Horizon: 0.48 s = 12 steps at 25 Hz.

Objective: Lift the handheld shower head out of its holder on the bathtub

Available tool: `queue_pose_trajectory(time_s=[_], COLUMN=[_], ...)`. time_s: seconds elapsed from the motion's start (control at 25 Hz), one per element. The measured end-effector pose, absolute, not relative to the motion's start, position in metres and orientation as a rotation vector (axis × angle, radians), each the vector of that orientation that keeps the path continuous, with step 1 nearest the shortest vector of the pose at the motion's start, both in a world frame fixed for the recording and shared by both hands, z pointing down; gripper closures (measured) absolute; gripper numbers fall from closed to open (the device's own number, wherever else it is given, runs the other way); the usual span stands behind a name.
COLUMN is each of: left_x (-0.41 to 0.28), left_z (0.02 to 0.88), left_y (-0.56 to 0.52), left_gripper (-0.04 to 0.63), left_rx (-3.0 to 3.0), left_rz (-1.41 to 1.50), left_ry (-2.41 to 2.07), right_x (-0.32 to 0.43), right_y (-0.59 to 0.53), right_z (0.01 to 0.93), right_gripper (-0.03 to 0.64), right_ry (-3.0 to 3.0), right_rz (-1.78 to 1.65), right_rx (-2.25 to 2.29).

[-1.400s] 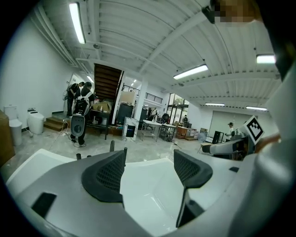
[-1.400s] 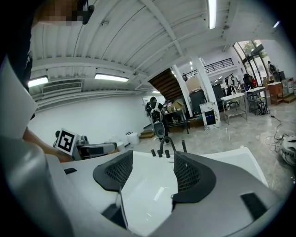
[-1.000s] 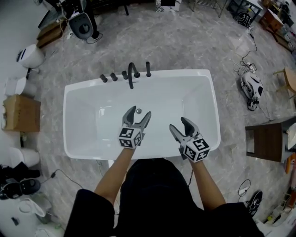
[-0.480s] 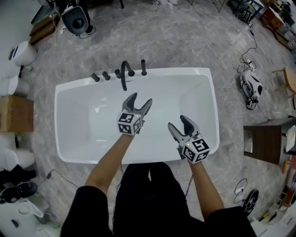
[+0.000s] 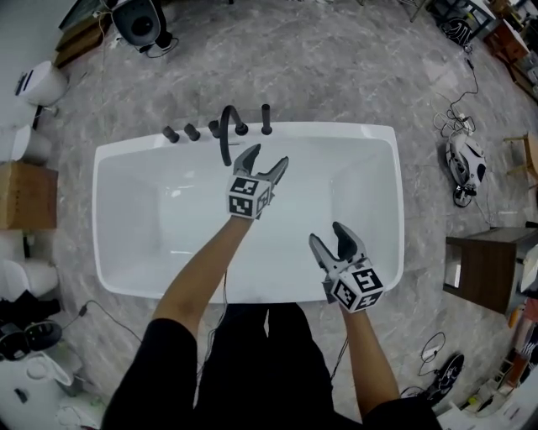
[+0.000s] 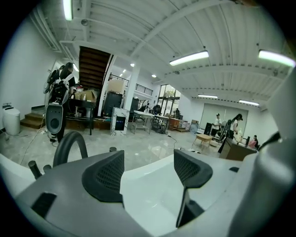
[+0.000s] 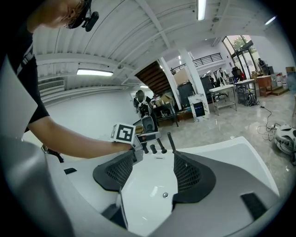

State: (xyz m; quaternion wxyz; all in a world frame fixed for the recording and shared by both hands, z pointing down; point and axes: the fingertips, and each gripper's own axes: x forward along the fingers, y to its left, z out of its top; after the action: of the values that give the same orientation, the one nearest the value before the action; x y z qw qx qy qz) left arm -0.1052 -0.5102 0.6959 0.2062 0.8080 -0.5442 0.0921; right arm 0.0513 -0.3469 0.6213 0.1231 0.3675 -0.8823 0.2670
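Note:
The handheld shower head (image 5: 266,119) is a slim black stick standing upright in its holder on the far rim of the white bathtub (image 5: 370,133). It stands just right of the curved black spout (image 5: 227,138) and several black knobs. My left gripper (image 5: 267,157) hovers over the tub just short of that rim, jaws open and empty, a little below and beside the shower head. My right gripper (image 5: 328,235) hangs open over the near right part of the tub. In the right gripper view the shower head (image 7: 171,141) rises behind the knobs, right of the left gripper's marker cube (image 7: 124,133). The spout (image 6: 69,143) arcs at the left in the left gripper view.
A drain (image 7: 165,195) sits in the tub floor. On the marble floor stand a black speaker (image 5: 139,21), a cardboard box (image 5: 21,193) at the left, a dark wooden stool (image 5: 483,256) and a white device with cables (image 5: 462,159) at the right.
My left gripper has travelled forward across the tub toward the fixtures on the far rim. My right gripper has drifted slightly back toward the near rim. Both stay open.

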Motion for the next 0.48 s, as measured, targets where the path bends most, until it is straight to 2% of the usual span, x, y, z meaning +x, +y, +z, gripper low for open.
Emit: queue_pose_trajectory(time_s=[0.48], left_x=[-0.133], left_z=[0.738], left_y=[-0.578], left_gripper=[0.285], left_rx=[2.237], left_rz=[0.288], left_ry=[-1.572], right_x=[0.040], right_y=[-0.346], right_z=[0.658], right_gripper=[0.373], right_ry=[-2.554], right_rz=[0.808], right_rx=[1.076])
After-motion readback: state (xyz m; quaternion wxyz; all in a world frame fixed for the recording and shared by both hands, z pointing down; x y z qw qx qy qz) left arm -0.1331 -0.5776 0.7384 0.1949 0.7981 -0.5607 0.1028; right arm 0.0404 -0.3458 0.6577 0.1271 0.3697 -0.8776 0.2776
